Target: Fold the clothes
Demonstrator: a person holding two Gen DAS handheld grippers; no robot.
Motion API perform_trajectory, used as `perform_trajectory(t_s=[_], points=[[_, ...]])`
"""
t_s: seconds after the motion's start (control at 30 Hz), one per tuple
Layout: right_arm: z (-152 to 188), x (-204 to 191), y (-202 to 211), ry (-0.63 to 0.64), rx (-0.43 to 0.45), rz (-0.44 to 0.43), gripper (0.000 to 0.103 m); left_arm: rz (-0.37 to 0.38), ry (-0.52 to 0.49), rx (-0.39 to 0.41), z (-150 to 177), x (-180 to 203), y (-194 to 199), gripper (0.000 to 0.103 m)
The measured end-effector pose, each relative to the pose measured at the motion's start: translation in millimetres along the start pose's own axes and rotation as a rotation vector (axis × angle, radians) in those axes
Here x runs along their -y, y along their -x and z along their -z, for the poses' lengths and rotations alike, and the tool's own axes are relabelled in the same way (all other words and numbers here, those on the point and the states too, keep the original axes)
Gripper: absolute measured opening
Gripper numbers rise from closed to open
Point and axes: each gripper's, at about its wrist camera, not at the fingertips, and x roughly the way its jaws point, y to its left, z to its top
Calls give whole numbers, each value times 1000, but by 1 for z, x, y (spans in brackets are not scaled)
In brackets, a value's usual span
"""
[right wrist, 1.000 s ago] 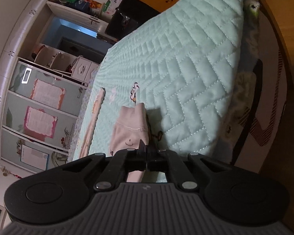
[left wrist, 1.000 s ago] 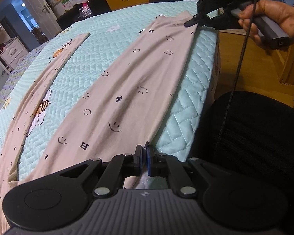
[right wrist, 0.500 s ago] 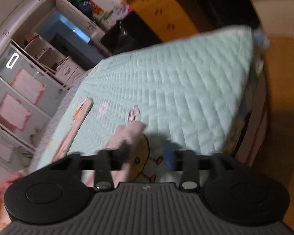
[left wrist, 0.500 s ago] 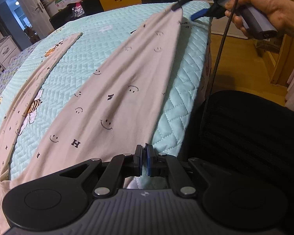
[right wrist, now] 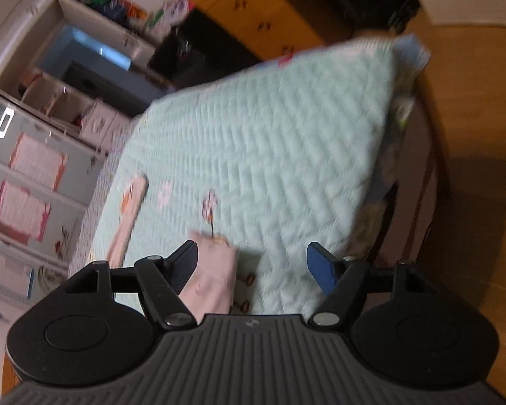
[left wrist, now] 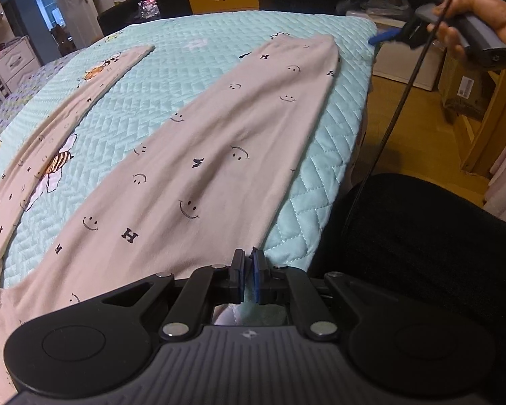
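While left gripper (left wrist: 248,271) stays out of it, jaws pinched on pink pants (left wrist: 199,155) edge, right gripper (right wrist: 253,266) jaws opening, empty, pant cuff just below-left.

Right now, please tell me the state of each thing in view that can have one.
Pink smiley-print cotton trousers: spread flat on the bed, legs apart.
Left gripper: jaws shut, at the trousers' near edge; a grip on the cloth cannot be seen.
Right gripper: jaws opening, empty, above the trouser cuff.
Mint quilted bedspread: smooth.
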Motion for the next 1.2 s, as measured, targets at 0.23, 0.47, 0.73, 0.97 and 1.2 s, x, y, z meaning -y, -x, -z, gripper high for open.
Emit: perform_trajectory(t_s=[0.23,0.47,0.73,0.97,1.2], points=[[54,-95,-44,343,-310,-322,57,8,32,-11,-1,-3,1,5],[79,-86,-130,359,-447,-206,0,10,46,-19,4,-4,4,6],[97,-132,-105,530,-450,-308,8,43,109,-1,4,-14,8,7],[163,-177,-133,720,-704,-323,19,43,239,61,6,-36,29,11],[146,-183,-133,580,-544,-265,24,0,426,57,24,-70,26,22]])
